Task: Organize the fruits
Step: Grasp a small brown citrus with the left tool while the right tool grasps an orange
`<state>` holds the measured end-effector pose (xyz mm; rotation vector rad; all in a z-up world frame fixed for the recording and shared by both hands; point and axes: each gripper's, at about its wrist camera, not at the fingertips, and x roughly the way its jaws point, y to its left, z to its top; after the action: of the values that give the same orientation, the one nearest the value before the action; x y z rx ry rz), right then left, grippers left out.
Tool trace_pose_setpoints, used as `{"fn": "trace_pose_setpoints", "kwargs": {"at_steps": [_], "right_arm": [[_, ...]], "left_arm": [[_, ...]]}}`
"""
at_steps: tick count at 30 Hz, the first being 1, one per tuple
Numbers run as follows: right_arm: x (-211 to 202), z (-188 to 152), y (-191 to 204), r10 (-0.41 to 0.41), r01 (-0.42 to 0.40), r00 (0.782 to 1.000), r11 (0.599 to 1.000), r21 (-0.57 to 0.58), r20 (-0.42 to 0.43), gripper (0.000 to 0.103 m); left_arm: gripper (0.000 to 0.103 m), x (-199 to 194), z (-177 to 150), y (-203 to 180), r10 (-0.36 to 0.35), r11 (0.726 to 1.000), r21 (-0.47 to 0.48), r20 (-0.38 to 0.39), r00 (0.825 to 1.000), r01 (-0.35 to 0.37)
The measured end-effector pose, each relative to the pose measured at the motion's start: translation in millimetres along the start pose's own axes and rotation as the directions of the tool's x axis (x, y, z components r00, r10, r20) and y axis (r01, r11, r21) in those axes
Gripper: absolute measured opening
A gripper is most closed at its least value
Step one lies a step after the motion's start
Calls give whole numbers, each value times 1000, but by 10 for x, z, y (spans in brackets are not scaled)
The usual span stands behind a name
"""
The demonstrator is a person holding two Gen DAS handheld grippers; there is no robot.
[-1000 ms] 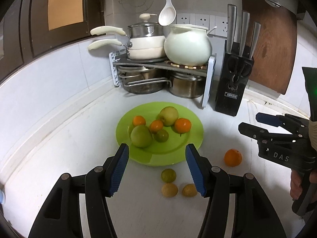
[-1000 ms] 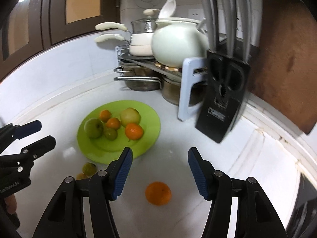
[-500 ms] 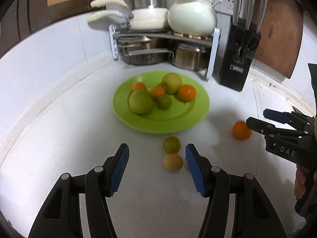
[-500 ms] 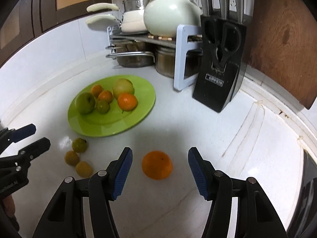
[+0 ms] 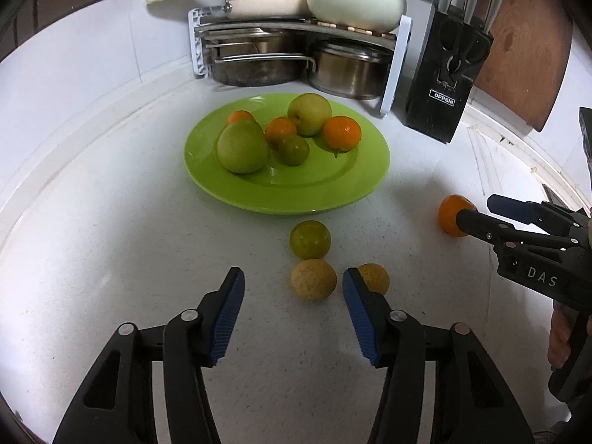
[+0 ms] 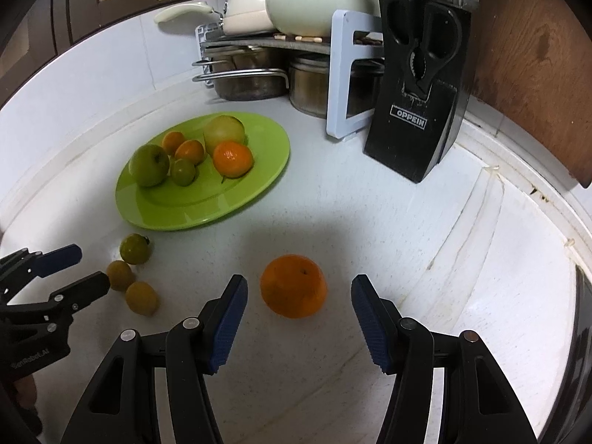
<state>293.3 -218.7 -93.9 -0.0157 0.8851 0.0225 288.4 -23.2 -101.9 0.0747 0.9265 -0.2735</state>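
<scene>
A green plate point(image 5: 333, 188) point(image 6: 259, 170) holds several green and orange fruits. Three small fruits lie loose on the white counter in front of it: a green one point(image 5: 310, 239) point(image 6: 135, 248) and two yellowish ones point(image 5: 313, 279) point(image 5: 374, 276). My left gripper point(image 5: 293, 288) hovers low over them with its jaws closing. The nearer yellowish fruit lies between the fingertips, and the pads do not touch it. A loose orange point(image 6: 293, 285) point(image 5: 452, 214) lies to the right. My right gripper point(image 6: 299, 298) stands open around it, pads apart from the peel.
A pot rack point(image 5: 296, 29) with pans and a white pot stands at the back. A black knife block point(image 5: 444, 85) and a wooden board point(image 5: 525, 48) are at the back right. A raised counter rim point(image 6: 547, 207) runs along the right.
Both grippers have sunk toward the counter and tilted down. The loose fruits now lie near the fingertips, the orange between the right fingers. The left jaws have narrowed slightly.
</scene>
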Motion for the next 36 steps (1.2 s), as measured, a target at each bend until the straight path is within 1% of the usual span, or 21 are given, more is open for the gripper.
{"fn": "trace_pose_setpoints", "kwargs": {"at_steps": [4, 9, 17, 23, 25, 27, 31, 36], "right_arm": [[58, -6, -26, 12, -12, 1000, 1000, 12, -17, 59], [124, -2, -54, 31, -30, 999, 999, 22, -32, 59], [189, 0, -56, 44, -43, 998, 999, 28, -42, 59], [194, -2, -69, 47, -46, 998, 999, 26, -33, 58], [195, -6, -66, 47, -47, 998, 999, 22, -31, 54], [204, -4, -63, 46, -45, 999, 999, 21, -29, 53], [205, -7, -53, 61, -61, 998, 998, 13, -20, 44], [198, -17, -35, 57, -57, 998, 998, 1, -12, 44]], "left_arm": [[49, 65, 24, -14, -15, 1000, 7, -6, 1000, 15], [41, 145, 35, -33, -34, 999, 11, -23, 999, 34], [30, 204, 38, -47, -55, 998, 4, -40, 998, 55], [30, 189, 30, -53, -53, 999, 4, -32, 998, 53], [30, 182, 25, -50, -50, 999, 2, -28, 998, 50], [30, 164, 23, -44, -47, 999, -1, -23, 999, 47], [30, 111, 26, -44, -39, 999, -1, -5, 999, 38], [30, 56, 30, -50, -28, 1000, -4, 12, 1000, 28]]}}
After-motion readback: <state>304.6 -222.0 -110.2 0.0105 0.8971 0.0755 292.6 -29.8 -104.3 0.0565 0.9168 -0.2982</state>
